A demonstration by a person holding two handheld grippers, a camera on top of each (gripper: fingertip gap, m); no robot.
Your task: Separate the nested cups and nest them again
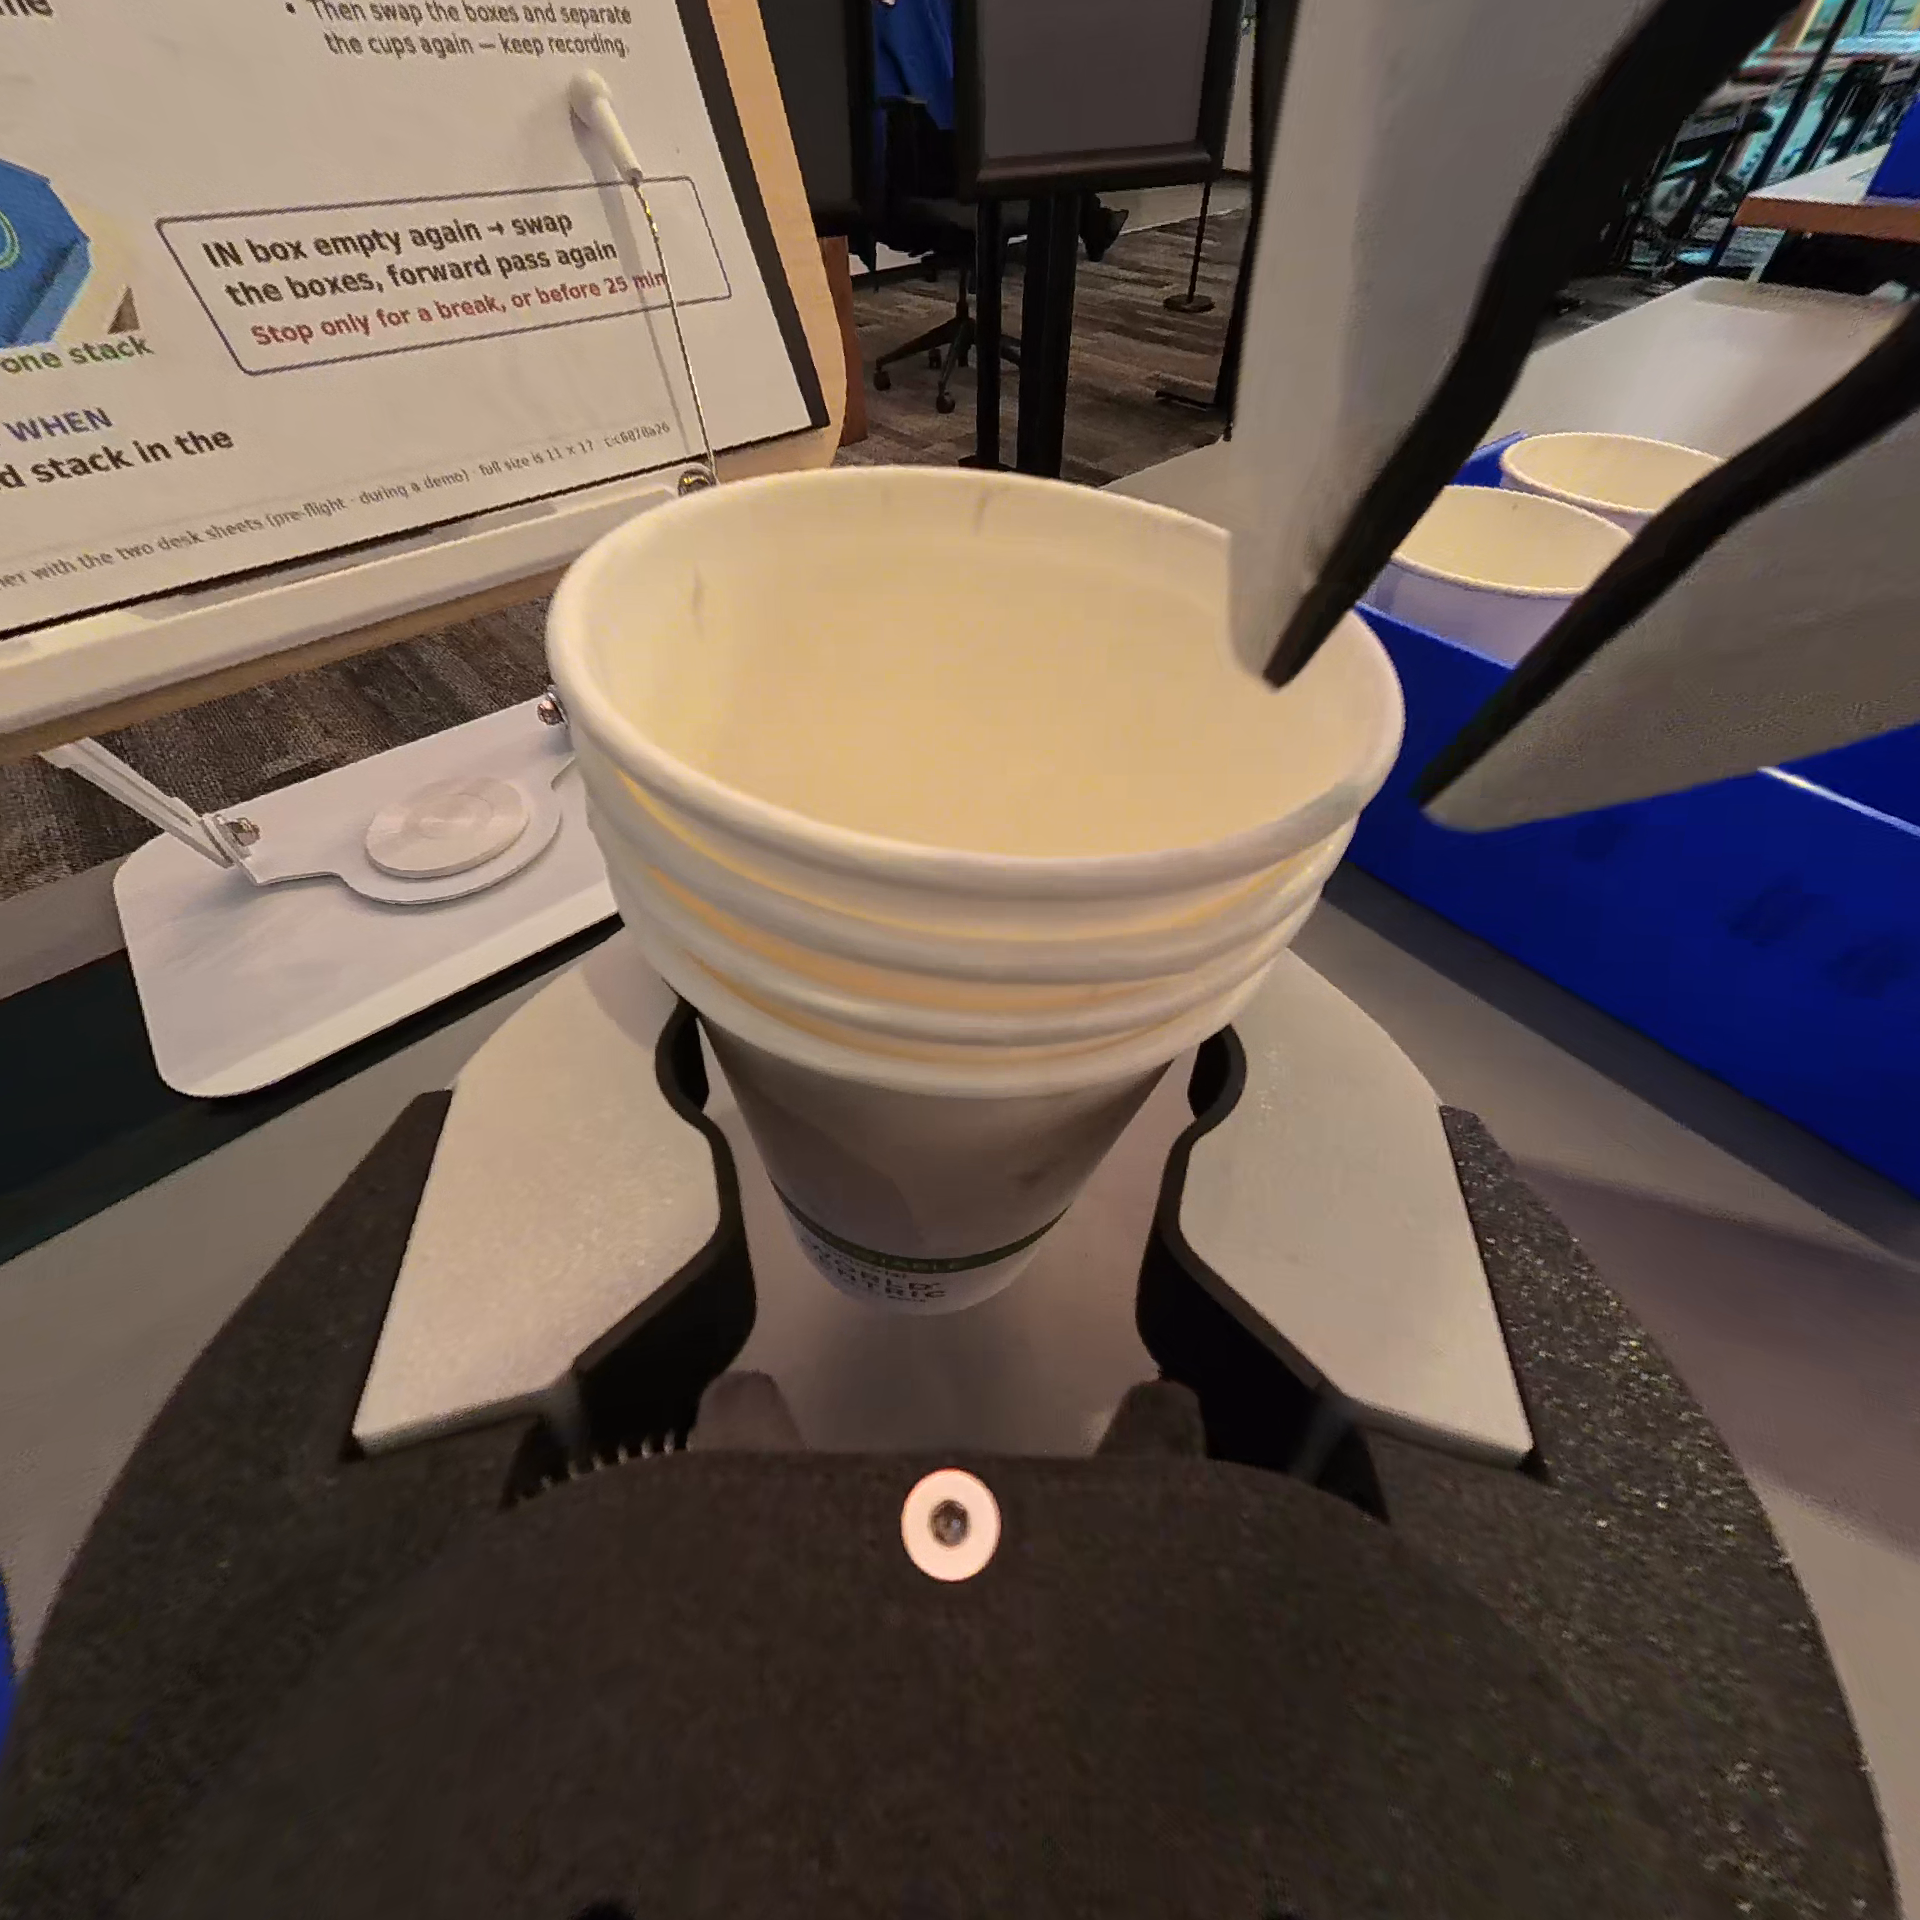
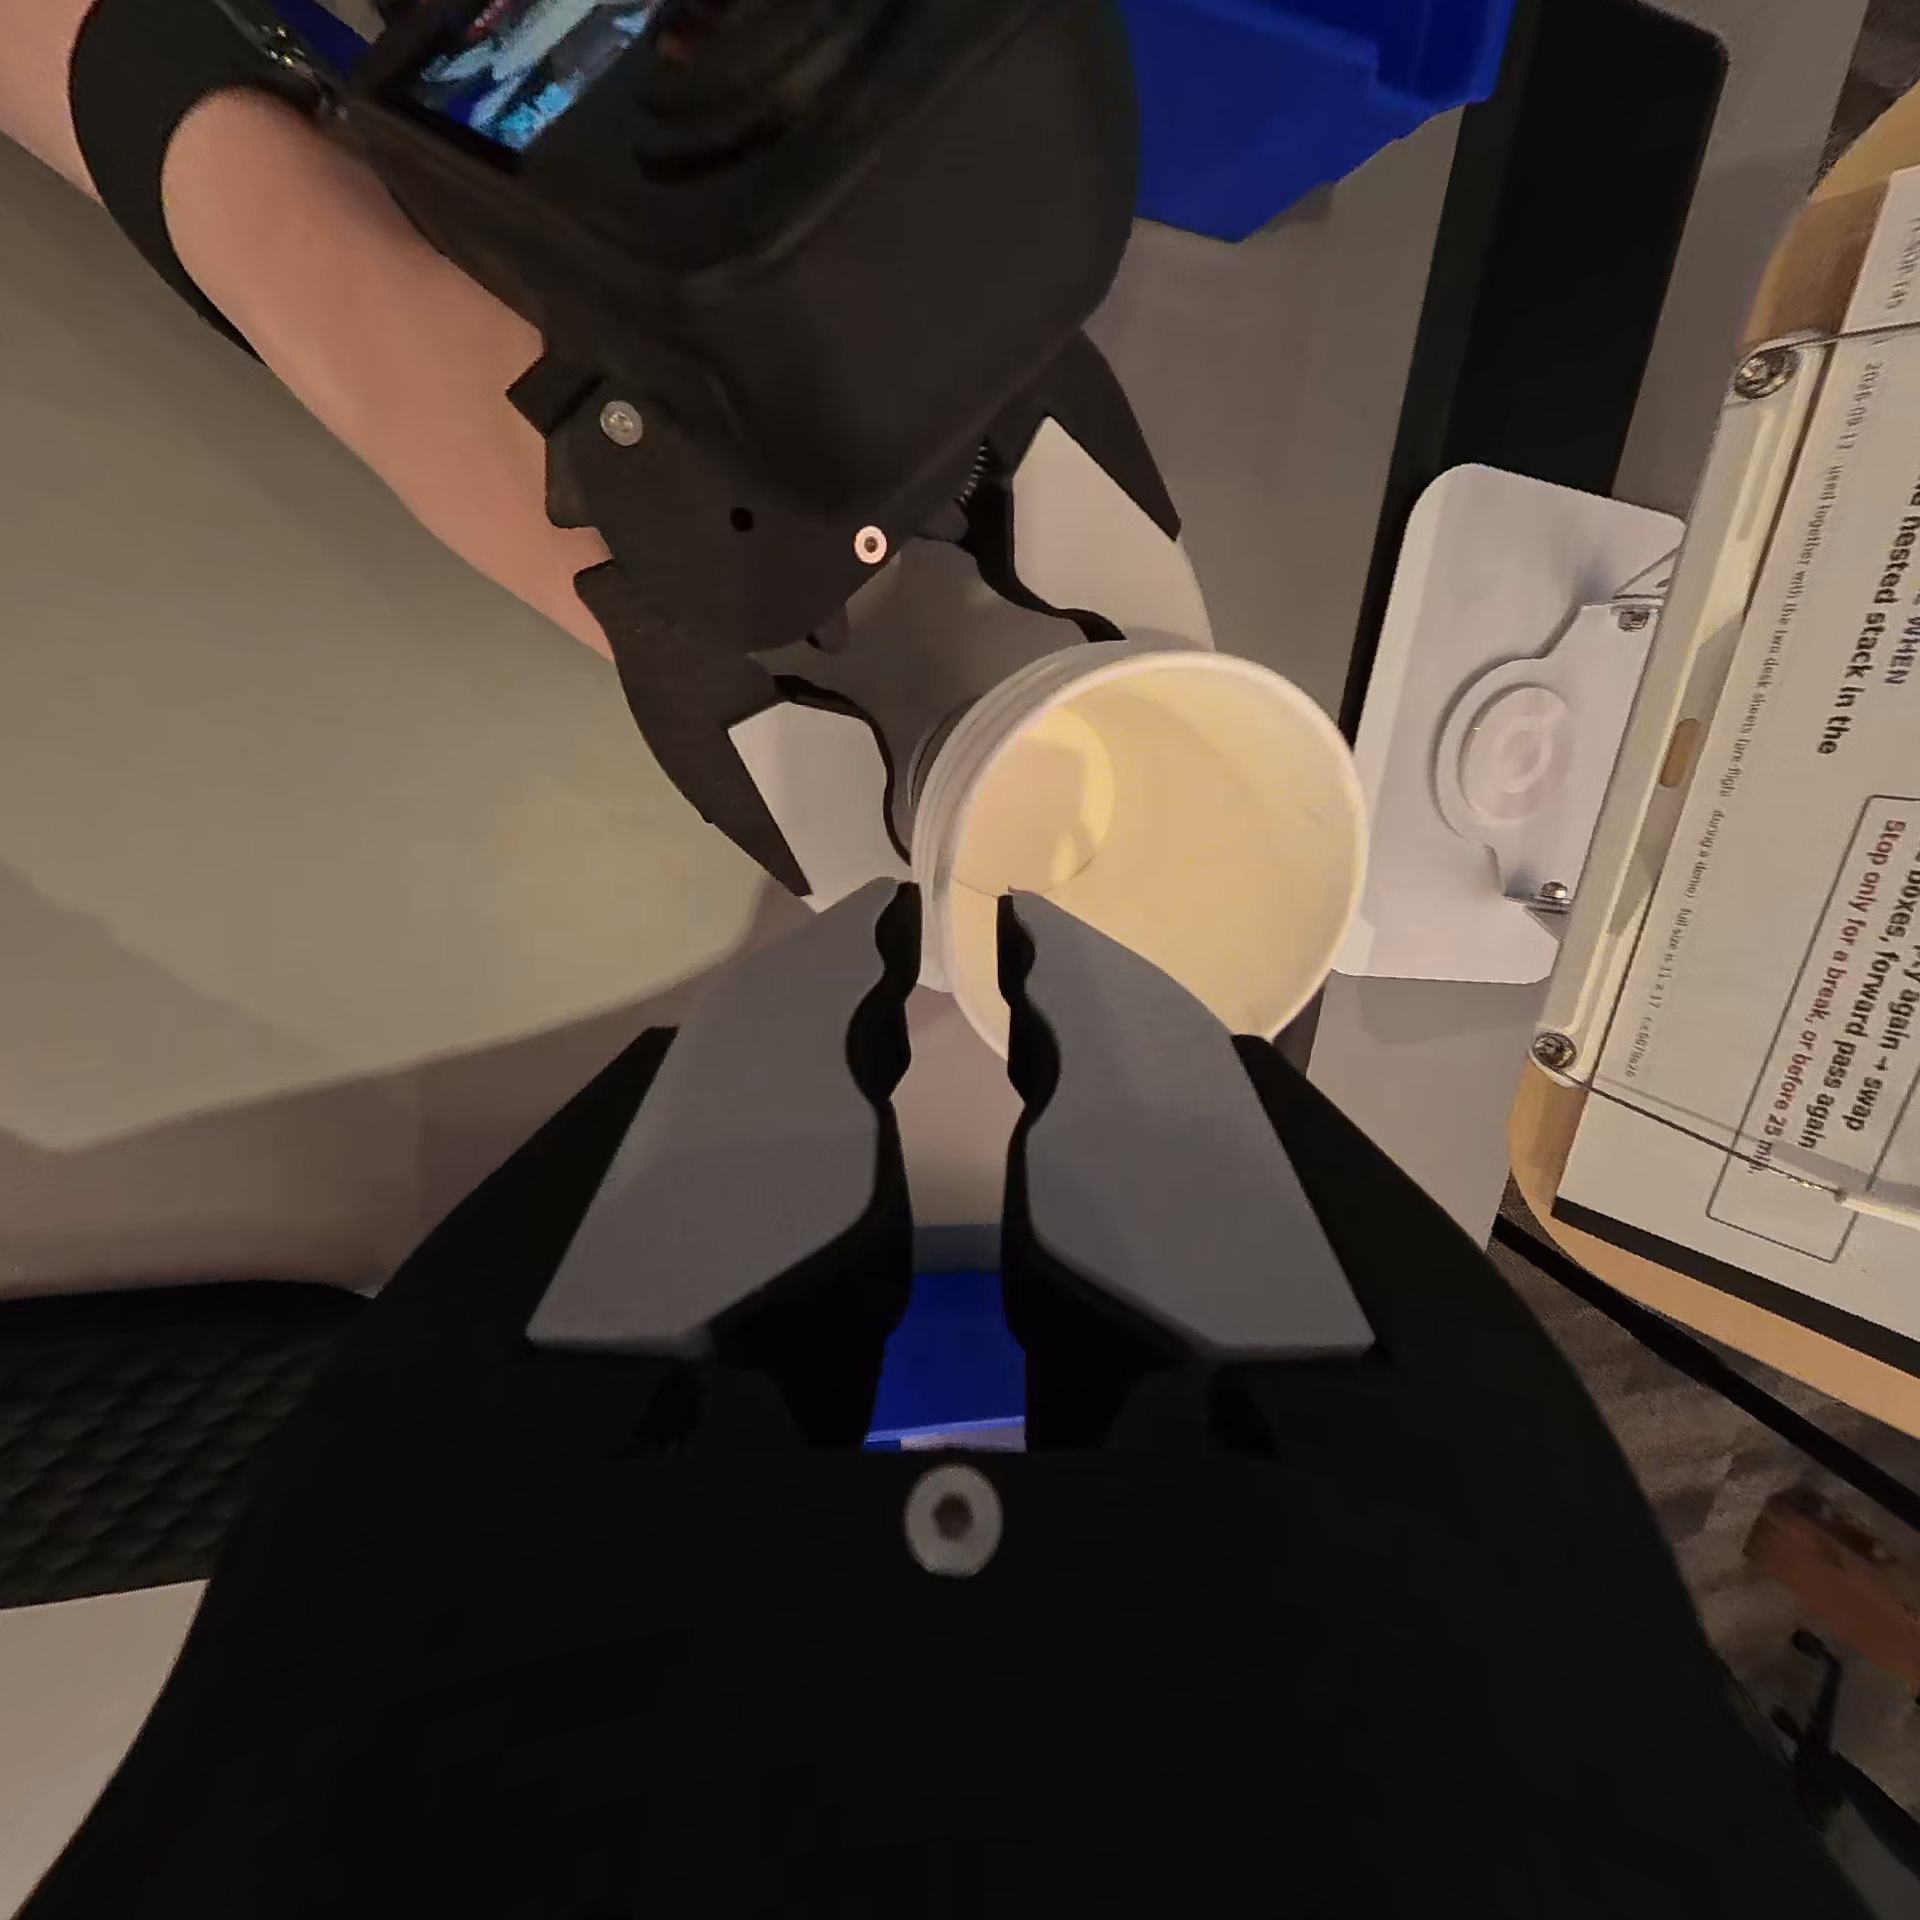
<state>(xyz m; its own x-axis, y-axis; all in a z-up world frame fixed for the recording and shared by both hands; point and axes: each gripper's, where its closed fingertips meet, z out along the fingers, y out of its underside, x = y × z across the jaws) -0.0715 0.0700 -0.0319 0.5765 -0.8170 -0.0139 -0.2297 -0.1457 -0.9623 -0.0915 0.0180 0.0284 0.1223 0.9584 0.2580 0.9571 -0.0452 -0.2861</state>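
A stack of several nested white paper cups (image 1: 966, 790) is tilted and held by its lower body in my left gripper (image 1: 951, 1039), which is shut on it. My right gripper (image 1: 1356, 743) comes in from the upper right. It straddles the top cup's rim, one finger inside and one outside. In the right wrist view my right gripper (image 2: 956, 899) shows a narrow gap around the rim of the stack (image 2: 1143, 831), with the wall not clearly pinched. My left gripper (image 2: 951, 758) holds the stack from the far side.
A blue bin (image 1: 1662, 914) at the right holds two loose cups (image 1: 1496, 561). An instruction board (image 1: 364, 260) stands on a white base (image 1: 343, 914) behind the stack. A person's forearm (image 2: 312, 364) reaches over the grey table (image 2: 260, 831). Another blue bin (image 2: 1299, 104) lies beyond.
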